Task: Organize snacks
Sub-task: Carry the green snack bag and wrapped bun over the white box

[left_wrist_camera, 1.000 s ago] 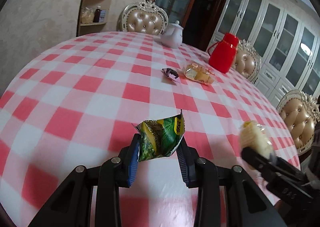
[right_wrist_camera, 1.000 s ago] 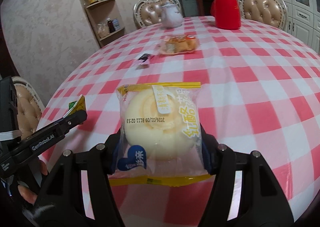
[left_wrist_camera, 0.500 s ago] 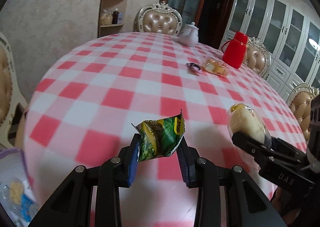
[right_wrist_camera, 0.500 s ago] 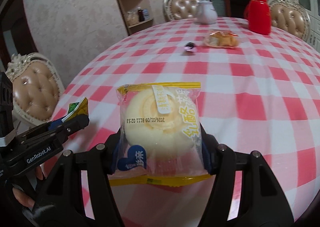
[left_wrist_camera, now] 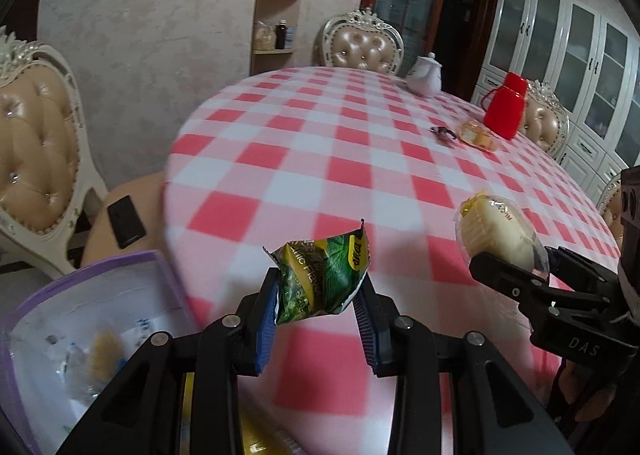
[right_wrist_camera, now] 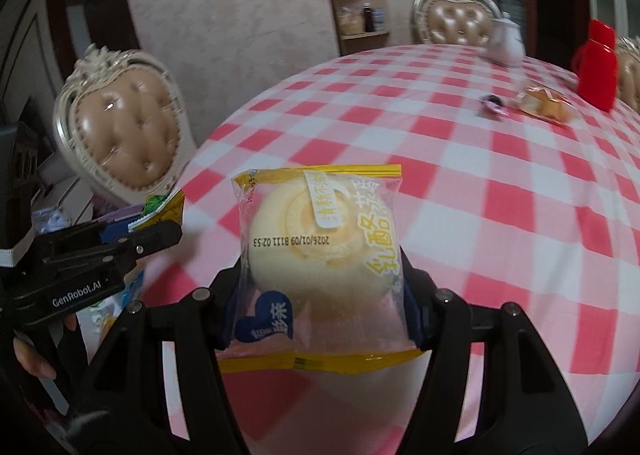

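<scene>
My left gripper (left_wrist_camera: 318, 297) is shut on a green snack packet (left_wrist_camera: 320, 279), held above the near edge of the table with the red-and-white checked cloth (left_wrist_camera: 360, 159). A cream bun in a clear yellow-edged wrapper (right_wrist_camera: 320, 251) sits upright in my right gripper (right_wrist_camera: 320, 295), which is shut on it. In the left wrist view the bun (left_wrist_camera: 496, 233) shows at the right. The left gripper (right_wrist_camera: 160, 233) with the green packet (right_wrist_camera: 160, 205) appears at the left of the right wrist view. A purple-rimmed white box (left_wrist_camera: 92, 327) with several snacks lies lower left.
Far across the table lie a wrapped bread (left_wrist_camera: 478, 135) and a small dark candy (left_wrist_camera: 444, 133), beside a red jug (left_wrist_camera: 506, 111) and a white teapot (left_wrist_camera: 426, 75). A padded chair (left_wrist_camera: 36, 159) with a black phone (left_wrist_camera: 126, 221) on its seat stands left. Cabinets line the right wall.
Both grippers have swung left with their snacks, from over the table toward its near-left edge. The chair and the purple-rimmed box have come into view at the left.
</scene>
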Available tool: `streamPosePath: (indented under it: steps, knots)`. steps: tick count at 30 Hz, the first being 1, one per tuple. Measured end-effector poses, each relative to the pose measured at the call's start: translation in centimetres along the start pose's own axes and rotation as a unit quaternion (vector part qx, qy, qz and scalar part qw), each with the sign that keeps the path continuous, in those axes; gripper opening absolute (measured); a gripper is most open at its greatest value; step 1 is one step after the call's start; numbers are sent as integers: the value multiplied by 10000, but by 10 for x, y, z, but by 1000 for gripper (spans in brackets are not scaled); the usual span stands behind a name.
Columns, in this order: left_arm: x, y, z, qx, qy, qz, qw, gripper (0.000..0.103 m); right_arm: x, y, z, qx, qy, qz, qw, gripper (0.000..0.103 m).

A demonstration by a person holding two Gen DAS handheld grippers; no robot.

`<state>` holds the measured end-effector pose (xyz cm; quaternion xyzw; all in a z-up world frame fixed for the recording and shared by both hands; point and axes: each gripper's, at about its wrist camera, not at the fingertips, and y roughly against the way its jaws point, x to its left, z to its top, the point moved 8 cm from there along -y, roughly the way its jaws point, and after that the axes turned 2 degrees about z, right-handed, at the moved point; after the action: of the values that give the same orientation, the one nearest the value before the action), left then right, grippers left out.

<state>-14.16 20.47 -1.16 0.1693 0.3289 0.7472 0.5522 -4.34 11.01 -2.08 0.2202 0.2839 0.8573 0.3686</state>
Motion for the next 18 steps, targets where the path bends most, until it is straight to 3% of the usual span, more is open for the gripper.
streamPosePath:
  steps: [14,18]
  knots:
    - [59,14,-19,-13,169,355,9992,37,76,-16,-12,140,586,631,9962,66]
    - [80,14,-22,75,142,601,9981,37,97,-18,-17,182,799,831,9932,66]
